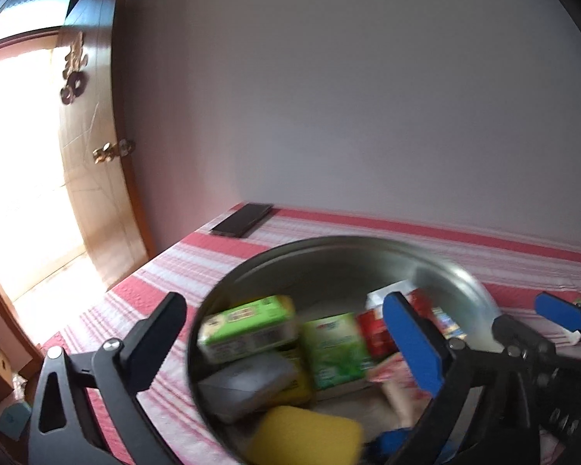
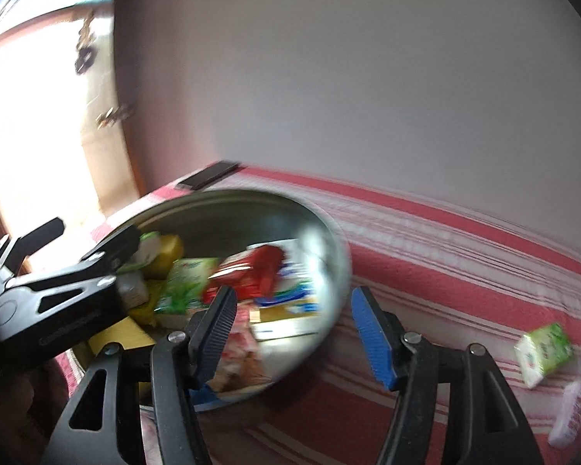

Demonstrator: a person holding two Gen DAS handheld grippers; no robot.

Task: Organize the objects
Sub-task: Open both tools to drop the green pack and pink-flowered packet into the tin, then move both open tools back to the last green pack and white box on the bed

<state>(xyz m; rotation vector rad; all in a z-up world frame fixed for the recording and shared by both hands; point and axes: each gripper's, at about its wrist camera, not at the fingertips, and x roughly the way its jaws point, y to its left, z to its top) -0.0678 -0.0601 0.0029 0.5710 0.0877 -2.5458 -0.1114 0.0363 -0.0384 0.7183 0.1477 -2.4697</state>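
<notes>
The round, shallow stainless-steel basin (image 1: pixel 457 275) sits on the bed and holds most of the small goods, heaped loosely rather than sorted. Nearest in the left wrist view lies a yellow sponge block (image 1: pixel 306 438), then a grey rectangular pouch (image 1: pixel 248 385), a lime-green soap-sized box (image 1: pixel 248 327), a green mint-printed packet (image 1: pixel 335 348) and a red carton (image 1: pixel 375 333); blur keeps the labels unreadable. The left claw (image 1: pixel 290 333) stands wide, its black finger outside the basin's left rim and its blue-padded finger over the contents, holding nothing. Straddling the rim this way looks like a position for steadying the basin or reaching in, though which cannot be told.

The right claw (image 2: pixel 294 333) is also wide and empty, with the basin's right edge between its fingers. It hangs low over the red-and-white striped bedcover (image 2: pixel 445 255), probably because things remain outside the basin: a small green-and-white carton (image 2: pixel 544 352) lies tipped on the cover to the right, with a pale pink packet (image 2: pixel 571 418) just beside it. By that judgement, gathering is largely done with a couple of pieces left.

Farther back, a dark flat phone (image 1: pixel 242 219) rests at the bed's far corner against the plain pale wall (image 1: pixel 368 97), near a wooden door (image 1: pixel 93 178).
</notes>
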